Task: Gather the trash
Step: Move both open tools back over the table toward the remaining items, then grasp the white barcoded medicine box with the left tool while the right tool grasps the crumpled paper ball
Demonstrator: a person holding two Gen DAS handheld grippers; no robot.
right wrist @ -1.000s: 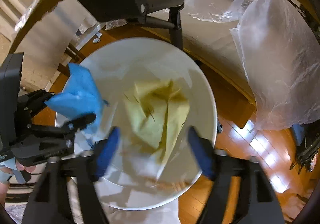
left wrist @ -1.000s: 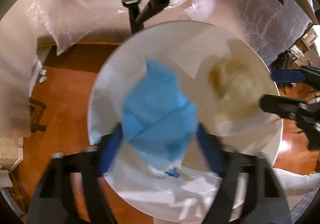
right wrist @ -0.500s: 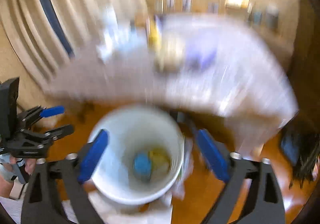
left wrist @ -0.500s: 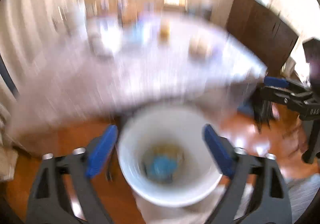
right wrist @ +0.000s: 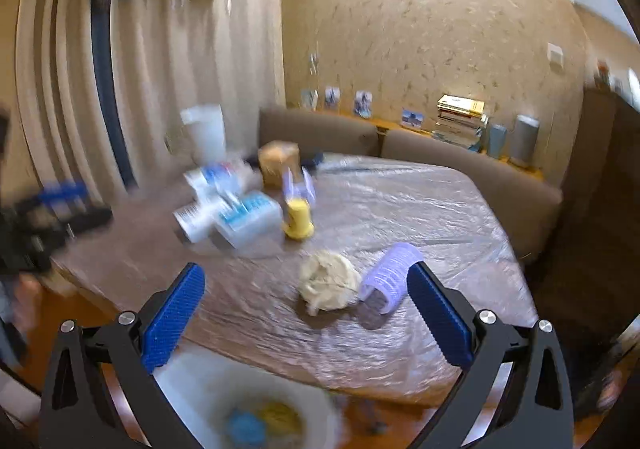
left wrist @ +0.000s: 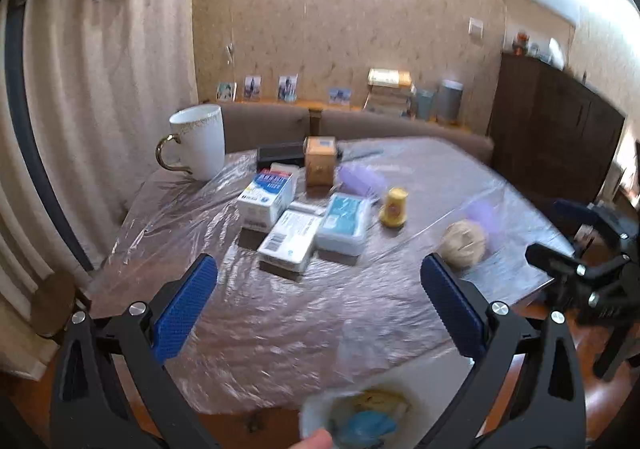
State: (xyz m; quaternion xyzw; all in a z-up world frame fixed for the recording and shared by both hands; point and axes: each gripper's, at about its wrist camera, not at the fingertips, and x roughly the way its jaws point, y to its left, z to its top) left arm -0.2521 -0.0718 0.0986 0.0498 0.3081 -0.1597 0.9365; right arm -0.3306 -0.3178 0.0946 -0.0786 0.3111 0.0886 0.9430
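A white bin (left wrist: 320, 415) stands on the floor below the table's near edge; it also shows in the right wrist view (right wrist: 192, 385). A blue wad (left wrist: 366, 427) and a yellow wad (left wrist: 380, 397) lie in it, also seen in the right wrist view as the blue wad (right wrist: 244, 429) and the yellow wad (right wrist: 280, 413). A beige crumpled wad (right wrist: 328, 285) lies on the plastic-covered table (right wrist: 420, 217); the left wrist view shows it too (left wrist: 464, 243). My left gripper (left wrist: 318, 313) is open and empty. My right gripper (right wrist: 306, 319) is open and empty, raised above the table edge.
On the table stand a white mug (left wrist: 198, 147), several boxes (left wrist: 268, 199), a yellow bottle (right wrist: 298, 219), a brown box (left wrist: 320, 161) and a lilac ribbed roll (right wrist: 390, 277). A sofa (right wrist: 460, 165) runs behind the table. A dark cabinet (left wrist: 556, 137) stands at the right.
Both grippers have swung up from over the bin to face the table. The blue and yellow wads, near the jaws a second ago, now lie in the bin.
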